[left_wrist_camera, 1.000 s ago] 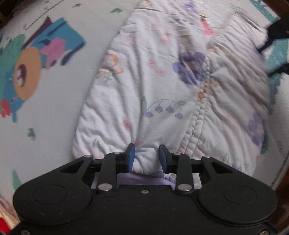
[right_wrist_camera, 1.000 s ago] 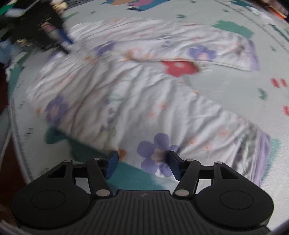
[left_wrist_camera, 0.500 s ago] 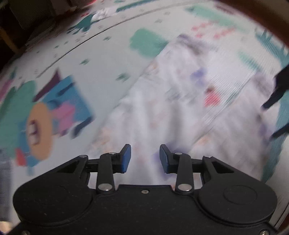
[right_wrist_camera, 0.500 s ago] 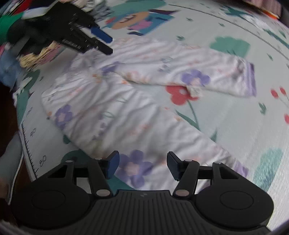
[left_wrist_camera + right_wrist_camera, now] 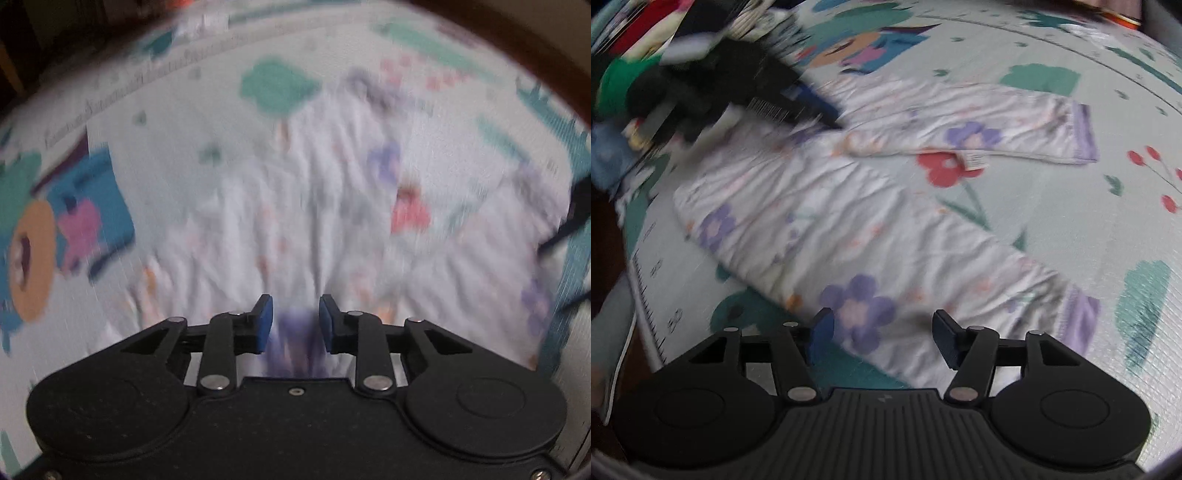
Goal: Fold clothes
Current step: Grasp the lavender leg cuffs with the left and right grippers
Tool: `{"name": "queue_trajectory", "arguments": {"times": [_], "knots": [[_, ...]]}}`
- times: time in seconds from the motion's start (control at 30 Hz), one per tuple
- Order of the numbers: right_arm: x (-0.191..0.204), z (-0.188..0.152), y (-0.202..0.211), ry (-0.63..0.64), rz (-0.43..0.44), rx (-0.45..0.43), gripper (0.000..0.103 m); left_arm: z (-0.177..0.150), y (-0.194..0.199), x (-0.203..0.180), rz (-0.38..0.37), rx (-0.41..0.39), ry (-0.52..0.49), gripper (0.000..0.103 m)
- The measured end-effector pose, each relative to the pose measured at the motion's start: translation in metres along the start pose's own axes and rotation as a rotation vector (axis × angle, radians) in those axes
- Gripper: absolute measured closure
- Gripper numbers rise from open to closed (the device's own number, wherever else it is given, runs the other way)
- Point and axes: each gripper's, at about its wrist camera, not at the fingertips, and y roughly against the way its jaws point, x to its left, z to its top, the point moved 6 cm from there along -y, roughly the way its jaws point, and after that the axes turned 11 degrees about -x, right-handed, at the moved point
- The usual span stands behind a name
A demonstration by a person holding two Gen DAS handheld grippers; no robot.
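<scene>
Pyjama trousers (image 5: 820,221), white with purple and orange flowers, lie spread on a patterned play mat (image 5: 1071,221), and both grippers hang above them. In the left wrist view the left gripper (image 5: 295,321) has its blue-padded fingers (image 5: 264,321) parted by a narrow gap, with blurred purple cloth showing behind the gap; whether they pinch it I cannot tell. In the right wrist view the right gripper (image 5: 882,332) has its fingers (image 5: 822,330) spread wide and released, holding nothing, over a large purple flower near the lower leg's edge. Outward from there, the two legs fan apart in a V, each ending in a lilac cuff (image 5: 1082,133); the cloth is creased all over. A red flower printed on the mat (image 5: 942,168) shows between the legs. At the waist end the left gripper appears as a blurred black shape (image 5: 738,88), just over the waistband. Behind it lies a heap of mixed clothes (image 5: 635,55) at the mat's edge. A cartoon figure (image 5: 55,229) is printed on the mat to the left.
</scene>
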Motion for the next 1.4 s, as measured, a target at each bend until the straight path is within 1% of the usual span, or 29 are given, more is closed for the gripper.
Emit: {"name": "queue_trajectory", "arguments": {"times": [0.07, 0.13, 0.23, 0.27, 0.33, 0.43, 0.47, 0.57, 0.63, 0.67, 0.73, 0.83, 0.93, 0.97, 1.1, 1.23, 1.33, 1.4], "knots": [[-0.005, 0.002, 0.001, 0.023, -0.023, -0.010, 0.043, 0.001, 0.007, 0.002, 0.006, -0.012, 0.015, 0.077], [-0.002, 0.005, 0.004, 0.090, -0.033, -0.028, 0.043, 0.003, 0.024, 0.003, -0.022, -0.042, 0.055, 0.076], [0.003, 0.006, 0.010, 0.177, -0.032, -0.046, 0.043, -0.006, 0.050, -0.001, -0.066, -0.077, 0.080, 0.061], [0.005, 0.005, 0.010, 0.194, -0.030, -0.045, 0.043, -0.012, 0.057, -0.004, -0.082, -0.083, 0.071, 0.057], [0.007, 0.002, 0.011, 0.232, -0.029, -0.040, 0.043, -0.025, 0.072, -0.013, -0.111, -0.094, 0.046, 0.054], [0.012, -0.010, 0.015, 0.334, -0.050, -0.016, 0.043, -0.052, 0.095, -0.032, -0.143, -0.113, -0.040, 0.053], [0.014, -0.016, 0.017, 0.382, -0.061, -0.008, 0.043, -0.061, 0.103, -0.038, -0.151, -0.121, -0.069, 0.049], [0.018, -0.029, 0.023, 0.472, -0.081, 0.005, 0.042, -0.093, 0.122, -0.053, -0.157, -0.128, -0.150, 0.049], [0.019, -0.037, 0.026, 0.504, -0.102, 0.004, 0.038, -0.112, 0.131, -0.059, -0.142, -0.127, -0.207, 0.047], [0.019, -0.040, 0.027, 0.517, -0.114, 0.002, 0.038, -0.122, 0.136, -0.061, -0.134, -0.127, -0.235, 0.044], [0.019, -0.047, 0.029, 0.544, -0.129, 0.007, 0.038, -0.139, 0.143, -0.061, -0.106, -0.136, -0.292, 0.041], [0.019, -0.055, 0.032, 0.628, -0.167, 0.010, 0.038, -0.160, 0.150, -0.061, -0.078, -0.143, -0.362, 0.041], [0.016, -0.059, 0.038, 0.669, -0.173, -0.015, 0.042, -0.178, 0.154, -0.060, -0.031, -0.151, -0.467, 0.041], [0.014, -0.060, 0.039, 0.691, -0.182, -0.023, 0.042, -0.182, 0.155, -0.060, -0.016, -0.160, -0.505, 0.041], [0.007, -0.067, 0.035, 0.789, -0.203, -0.003, 0.043, -0.192, 0.150, -0.057, 0.031, -0.168, -0.665, 0.041], [0.002, -0.066, 0.030, 0.822, -0.199, 0.002, 0.043, -0.195, 0.138, -0.056, 0.037, -0.174, -0.788, 0.042], [0.001, -0.067, 0.025, 0.861, -0.164, 0.021, 0.043, -0.194, 0.131, -0.056, 0.038, -0.181, -0.869, 0.042], [-0.001, -0.064, 0.024, 0.893, -0.141, 0.032, 0.043, -0.191, 0.128, -0.055, 0.032, -0.175, -0.891, 0.045]]}}
